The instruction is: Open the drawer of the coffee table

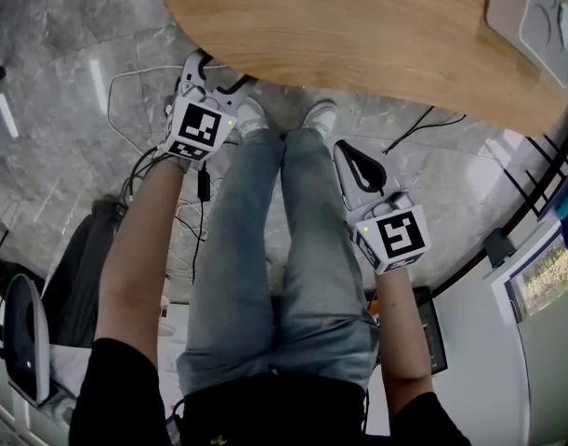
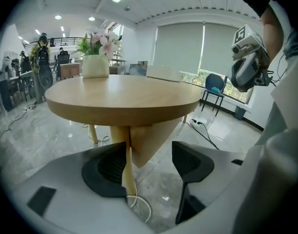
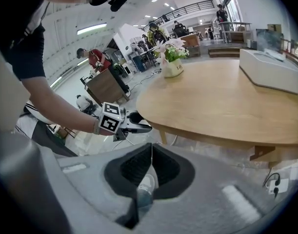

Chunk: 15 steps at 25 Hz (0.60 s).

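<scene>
Both forearms reach forward and down, past my knees. Left gripper [image 1: 217, 74]: fingers [image 2: 105, 167] spread wide, nothing between them; the worktop [image 1: 358, 26] edge is near, ahead and above. Right gripper [image 1: 344, 151]: fingers [image 3: 139, 167] closed, empty, short of that edge. I cannot make out the drawer.

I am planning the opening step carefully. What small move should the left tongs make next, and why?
Probably lower the left tongs a little to look beneath the table rim: they stand open and empty, the rim lies ahead and above, and nothing to pull shows yet.
</scene>
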### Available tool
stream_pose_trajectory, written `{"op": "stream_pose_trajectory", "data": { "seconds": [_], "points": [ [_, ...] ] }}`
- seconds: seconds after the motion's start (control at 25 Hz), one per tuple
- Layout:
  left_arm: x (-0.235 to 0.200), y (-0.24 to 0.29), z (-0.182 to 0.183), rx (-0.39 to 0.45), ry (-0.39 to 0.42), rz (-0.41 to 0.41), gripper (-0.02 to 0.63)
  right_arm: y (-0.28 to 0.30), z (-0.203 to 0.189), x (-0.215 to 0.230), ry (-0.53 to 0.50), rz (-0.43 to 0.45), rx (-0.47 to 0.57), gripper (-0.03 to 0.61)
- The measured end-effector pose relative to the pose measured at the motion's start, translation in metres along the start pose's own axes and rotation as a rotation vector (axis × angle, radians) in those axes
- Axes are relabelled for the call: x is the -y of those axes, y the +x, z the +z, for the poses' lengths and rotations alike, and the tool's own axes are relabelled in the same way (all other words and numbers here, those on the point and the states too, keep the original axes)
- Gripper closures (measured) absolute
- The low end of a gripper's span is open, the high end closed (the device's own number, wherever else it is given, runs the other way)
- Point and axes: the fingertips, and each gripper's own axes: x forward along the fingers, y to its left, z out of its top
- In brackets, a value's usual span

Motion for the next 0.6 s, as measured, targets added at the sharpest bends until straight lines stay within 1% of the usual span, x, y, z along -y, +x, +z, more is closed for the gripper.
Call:
{"op": "stream_pose_trajectory", "data": {
  "seconds": [0.08,0.16,0.24,0.32,0.52,0.6],
  "points": [
    [0.005,0.005,0.004,0.006,0.01,-0.027,0.317,0.0,-0.006,-0.002,0.009,0.002,-0.006,0.577],
    [0.006,0.007,0.008,0.013,0.015,-0.035,0.32,-0.001,-0.012,-0.004,0.012,0.004,-0.012,0.577],
    [0.003,0.009,0.009,0.018,0.01,-0.03,0.35,-0.002,-0.016,-0.005,0.013,0.003,-0.013,0.577],
    [-0.001,0.012,0.01,0.019,0.017,-0.027,0.401,-0.005,-0.018,-0.005,0.013,0.002,-0.013,0.577],
    [0.0,0.018,0.011,0.02,0.037,-0.074,0.402,-0.009,-0.023,-0.001,0.015,-0.006,-0.016,0.577],
    [0.0,0.018,0.011,0.023,0.043,-0.087,0.413,-0.01,-0.026,0.001,0.02,-0.012,-0.018,0.577]
  ]
}}
